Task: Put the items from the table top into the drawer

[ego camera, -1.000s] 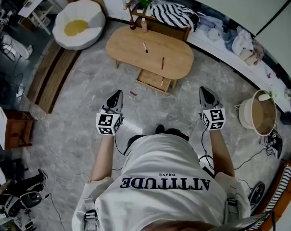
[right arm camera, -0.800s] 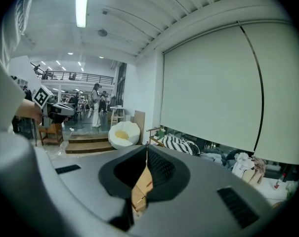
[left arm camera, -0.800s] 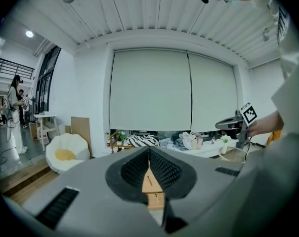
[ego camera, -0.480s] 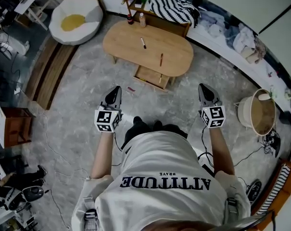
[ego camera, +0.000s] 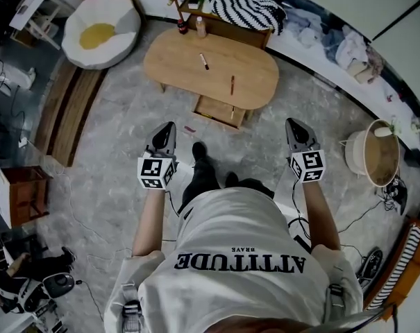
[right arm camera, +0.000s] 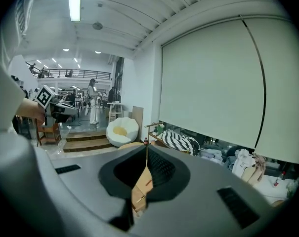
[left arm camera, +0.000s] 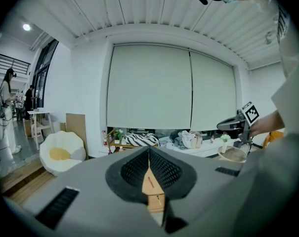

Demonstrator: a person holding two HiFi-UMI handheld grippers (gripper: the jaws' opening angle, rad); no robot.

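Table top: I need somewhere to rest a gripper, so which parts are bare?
Bare: the left end of the table, left of the short marker; and the right end, beyond the brown pen. Crowded only at the far edge, by two bottles.

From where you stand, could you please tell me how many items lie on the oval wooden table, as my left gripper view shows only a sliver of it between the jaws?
Observer: Two: a short red-and-white stick near the middle of the oval wooden table, and a slim brown stick nearer its front edge.
Operator: Thank you; is anything lying on the floor?
Observer: Yes, a small reddish item lies on the grey marbled floor, between the left gripper and the open wooden drawer.
Operator: And is the right gripper free?
Observer: Its jaws are together with nothing between them.
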